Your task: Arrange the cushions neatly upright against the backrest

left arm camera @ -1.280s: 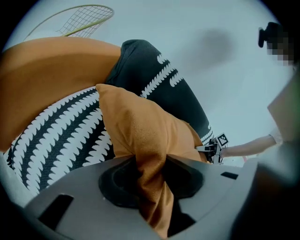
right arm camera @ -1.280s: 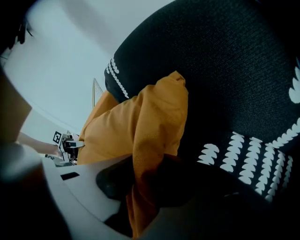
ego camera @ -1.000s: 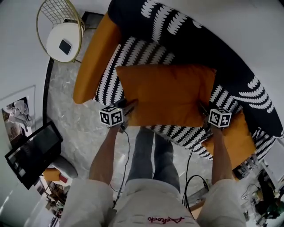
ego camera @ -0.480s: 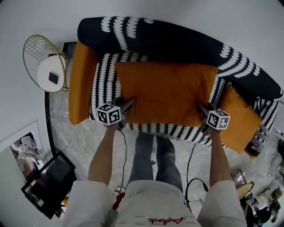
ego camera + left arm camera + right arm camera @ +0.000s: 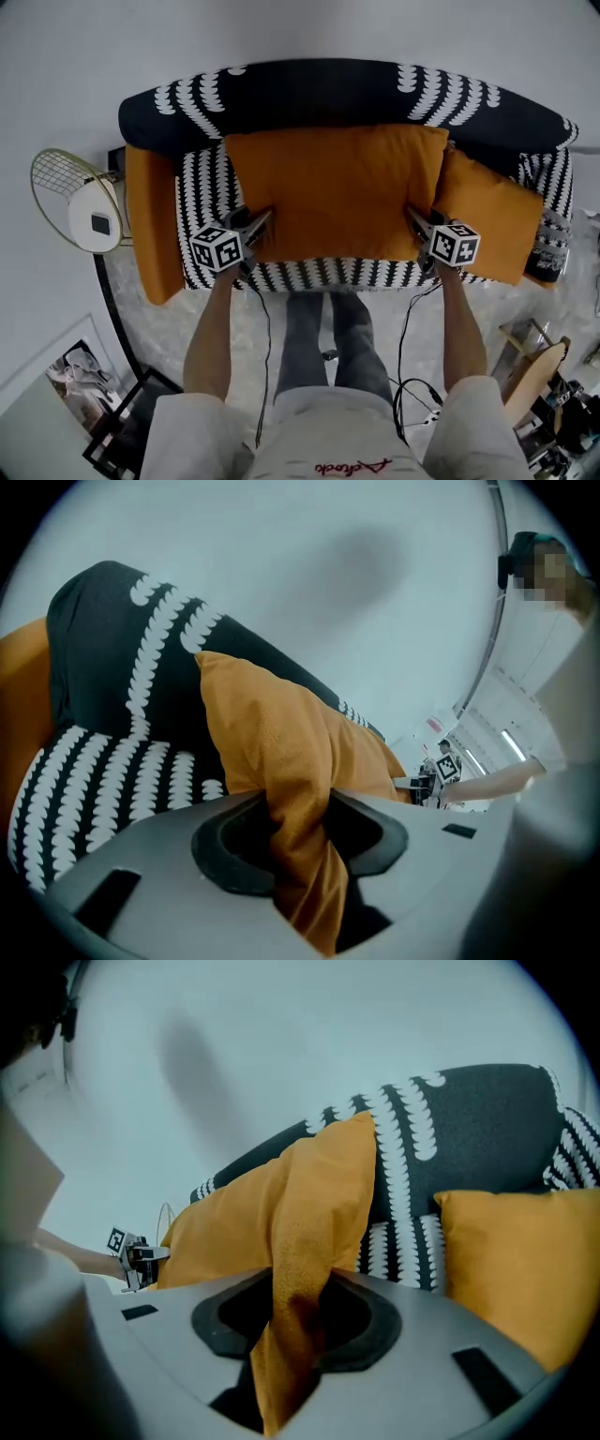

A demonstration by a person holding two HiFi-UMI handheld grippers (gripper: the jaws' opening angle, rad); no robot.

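Observation:
A large orange cushion [image 5: 337, 192] hangs over the seat of the black-and-white patterned sofa [image 5: 309, 89], its top edge near the backrest. My left gripper [image 5: 258, 223] is shut on the cushion's lower left corner, whose fabric [image 5: 300, 836] is bunched between the jaws. At the lower right corner my right gripper [image 5: 414, 220] is shut as well, with a fold of cushion fabric [image 5: 291, 1326] pinched in it. A second orange cushion [image 5: 487, 225] lies at the sofa's right end, seen also in the right gripper view [image 5: 525, 1260]. A third orange cushion [image 5: 150, 220] leans at the left end.
A gold wire side table [image 5: 75, 197] with a white top stands left of the sofa. A picture frame [image 5: 66, 375] and a dark screen lie on the marble floor at lower left. Cables trail by the person's legs [image 5: 328, 337]. Clutter sits at the lower right.
The large cushion has been carried back and up toward the backrest, and now sits squarer to the sofa. Both grippers kept their hold on its corners throughout.

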